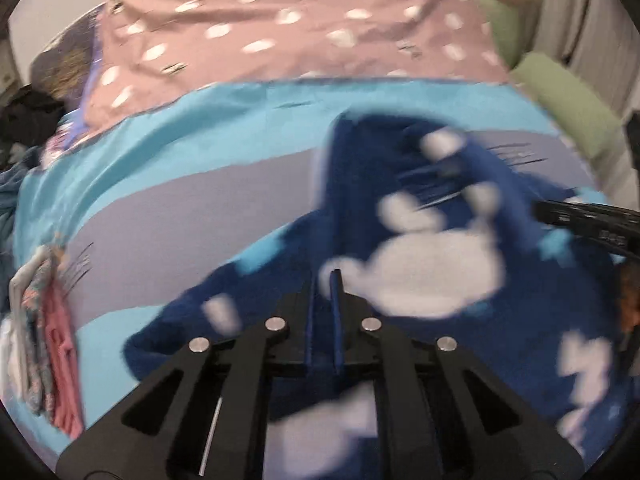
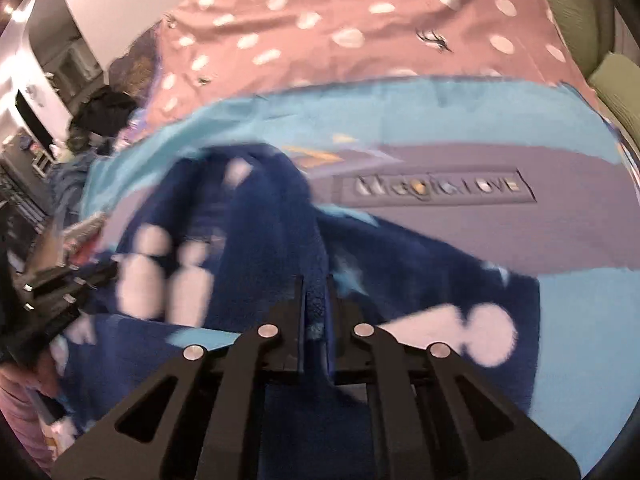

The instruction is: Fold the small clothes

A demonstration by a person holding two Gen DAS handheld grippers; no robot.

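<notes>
A small dark blue fleece garment with white and light blue patches lies bunched on a blue and grey bed sheet. It also shows in the right wrist view. My left gripper is shut on a fold of the garment. My right gripper is shut on another fold of it, with blue fleece between the jaws. Each gripper shows at the edge of the other's view: the right one, the left one. Both views are blurred.
A pink spotted cover lies across the far side of the bed. A stack of folded clothes sits at the left. Green cushions are at the right. Dark clothes lie at the far left.
</notes>
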